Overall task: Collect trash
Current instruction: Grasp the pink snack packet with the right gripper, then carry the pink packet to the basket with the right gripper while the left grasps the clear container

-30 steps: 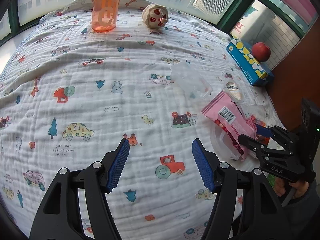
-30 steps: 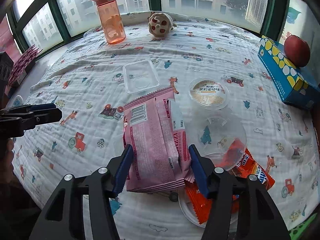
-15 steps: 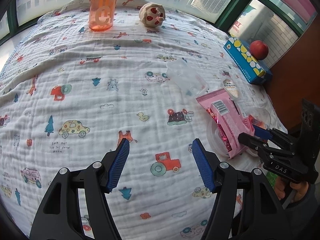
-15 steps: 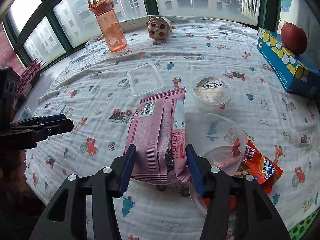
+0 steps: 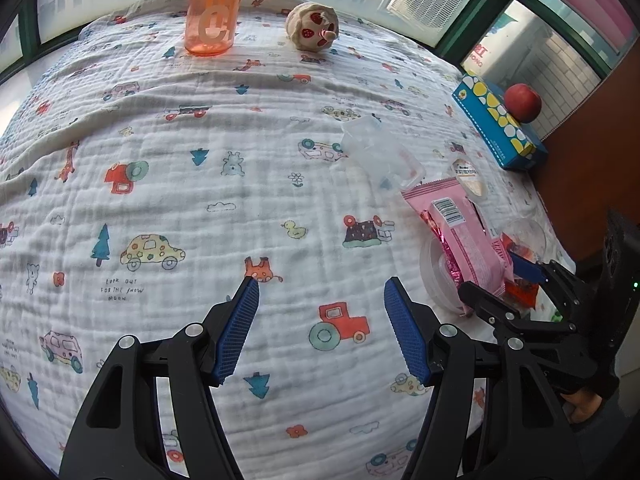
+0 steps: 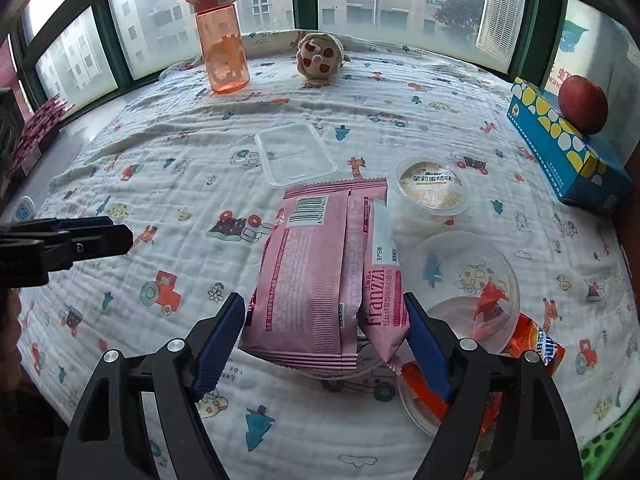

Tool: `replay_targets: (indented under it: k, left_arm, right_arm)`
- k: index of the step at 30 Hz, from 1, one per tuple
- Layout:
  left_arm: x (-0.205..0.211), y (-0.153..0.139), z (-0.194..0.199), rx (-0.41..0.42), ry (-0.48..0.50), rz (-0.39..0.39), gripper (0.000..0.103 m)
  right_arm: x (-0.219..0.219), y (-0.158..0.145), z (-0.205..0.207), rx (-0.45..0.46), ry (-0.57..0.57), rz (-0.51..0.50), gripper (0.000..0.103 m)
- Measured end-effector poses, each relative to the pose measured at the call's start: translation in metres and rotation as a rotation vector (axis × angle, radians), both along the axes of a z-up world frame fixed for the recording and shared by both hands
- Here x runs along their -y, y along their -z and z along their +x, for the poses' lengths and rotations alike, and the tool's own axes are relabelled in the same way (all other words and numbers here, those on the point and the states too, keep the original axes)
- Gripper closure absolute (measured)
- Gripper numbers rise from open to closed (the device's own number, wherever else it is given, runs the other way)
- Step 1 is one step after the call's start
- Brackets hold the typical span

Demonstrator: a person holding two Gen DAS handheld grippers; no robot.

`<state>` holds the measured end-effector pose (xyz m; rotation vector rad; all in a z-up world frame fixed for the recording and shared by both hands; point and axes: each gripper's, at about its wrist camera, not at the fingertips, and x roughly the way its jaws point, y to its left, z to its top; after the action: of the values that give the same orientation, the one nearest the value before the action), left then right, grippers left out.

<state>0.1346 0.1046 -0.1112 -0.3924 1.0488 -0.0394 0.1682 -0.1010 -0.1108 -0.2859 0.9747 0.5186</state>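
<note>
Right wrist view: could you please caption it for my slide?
Right gripper opening around a pink snack wrapper lying over clear plastic cups.

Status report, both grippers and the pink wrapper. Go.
Left hand-held gripper open, empty over the cloth. Right hand-held gripper opening, pink wrapper between its jaws, lying on a clear plastic bowl. Nothing in the way.

The right hand-held gripper (image 6: 326, 334) has spread its jaws and they are opening further; a second ago the pads pinched the pink snack wrapper (image 6: 316, 276), now a gap shows at the left pad, though the wrapper lies between them. The wrapper has sunk onto a clear plastic bowl (image 6: 344, 370) at the near right of the bench.
</note>
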Motion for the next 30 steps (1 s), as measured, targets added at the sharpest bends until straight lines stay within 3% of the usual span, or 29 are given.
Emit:
replay_targets:
  k: [4,6,11,14,30]
  left_arm:
    - [-0.001,-0.001,-0.001,0.001,-0.004,-0.005,0.038]
    - [0.000,-0.001,-0.001,0.001,-0.003,-0.005,0.038]
    - [0.001,-0.004,-0.002,0.008,0.001,-0.008,0.038]
    - [0.004,-0.005,-0.003,0.009,0.005,-0.009,0.038]
    - [0.012,-0.014,-0.005,0.029,0.025,-0.004,0.038]
  right_arm:
    - [-0.004,-0.002,-0.006,0.044,-0.013,-0.039,0.043]
    - [-0.001,-0.006,-0.006,0.049,-0.007,-0.024,0.058]
    - [0.015,-0.015,0.000,-0.004,0.028,0.074,0.080]
    - [0.024,-0.016,0.001,-0.046,0.042,0.140,0.099]
    - [0.048,-0.053,-0.032,0.014,0.085,0.295,0.102]
